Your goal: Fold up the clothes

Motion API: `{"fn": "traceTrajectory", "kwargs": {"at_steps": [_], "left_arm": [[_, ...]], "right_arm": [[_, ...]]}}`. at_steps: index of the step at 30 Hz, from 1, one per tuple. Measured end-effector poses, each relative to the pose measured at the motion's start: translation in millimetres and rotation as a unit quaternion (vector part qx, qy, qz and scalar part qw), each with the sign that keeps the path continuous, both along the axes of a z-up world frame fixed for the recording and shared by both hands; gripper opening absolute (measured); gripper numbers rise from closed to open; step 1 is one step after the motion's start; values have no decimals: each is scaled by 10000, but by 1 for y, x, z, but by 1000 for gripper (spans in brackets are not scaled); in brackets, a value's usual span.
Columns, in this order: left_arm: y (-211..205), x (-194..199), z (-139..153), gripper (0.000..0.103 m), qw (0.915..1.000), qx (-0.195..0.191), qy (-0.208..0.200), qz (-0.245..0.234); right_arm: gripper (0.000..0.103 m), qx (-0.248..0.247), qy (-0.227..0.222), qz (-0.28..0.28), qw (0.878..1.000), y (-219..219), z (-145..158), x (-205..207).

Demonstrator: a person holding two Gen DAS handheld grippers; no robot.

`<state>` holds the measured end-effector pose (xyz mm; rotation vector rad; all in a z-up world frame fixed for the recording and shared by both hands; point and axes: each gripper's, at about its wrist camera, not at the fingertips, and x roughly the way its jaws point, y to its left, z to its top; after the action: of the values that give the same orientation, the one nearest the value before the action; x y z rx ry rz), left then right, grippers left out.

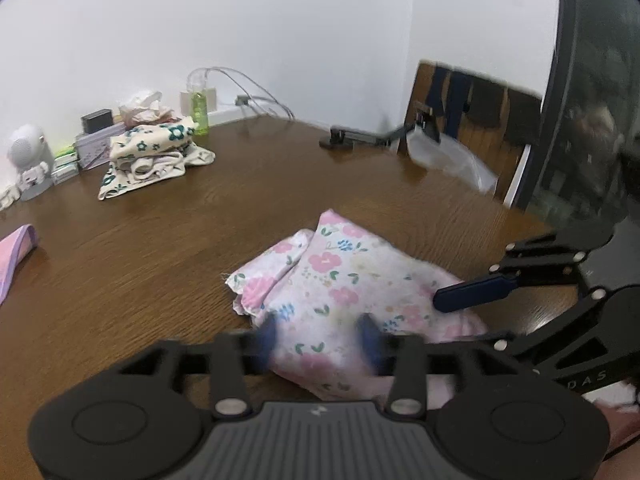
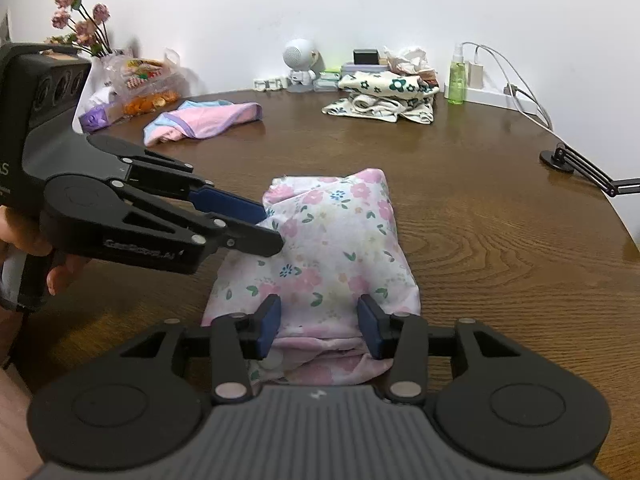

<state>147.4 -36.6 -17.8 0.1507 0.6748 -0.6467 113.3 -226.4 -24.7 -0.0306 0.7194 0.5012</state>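
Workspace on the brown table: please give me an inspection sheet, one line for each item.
Surface: round brown wooden table, wood grain visible.
Job's things: pink floral garment folded in front; cream flowered pile at the back; pink and blue garment lying unfolded.
Clutter: green spray bottle, white astronaut figure, snack bags, artificial flowers, tissues.
Grippers: left gripper with jaws on the floral garment's edge; right gripper with jaws open over its near end.
Cables: white charger cables along the wall.
Surroundings: white wall; black clamp arm.
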Motion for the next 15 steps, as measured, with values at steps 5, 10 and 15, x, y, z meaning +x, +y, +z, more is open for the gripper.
{"fn": "traceTrajectory", "kwargs": {"at_steps": [5, 10, 15], "left_arm": [[26, -27, 27, 103, 9964, -672, -290, 425], [40, -40, 38, 103, 9915, -992, -186, 827], [36, -53, 36, 103, 9924, -745, -146, 969]], "right_arm": [[103, 588, 27, -195, 9981, -20, 21, -15], [103, 1122, 446, -544, 9912, -34, 20, -21], [103, 1199, 778, -736, 9870, -35, 7, -30]]}}
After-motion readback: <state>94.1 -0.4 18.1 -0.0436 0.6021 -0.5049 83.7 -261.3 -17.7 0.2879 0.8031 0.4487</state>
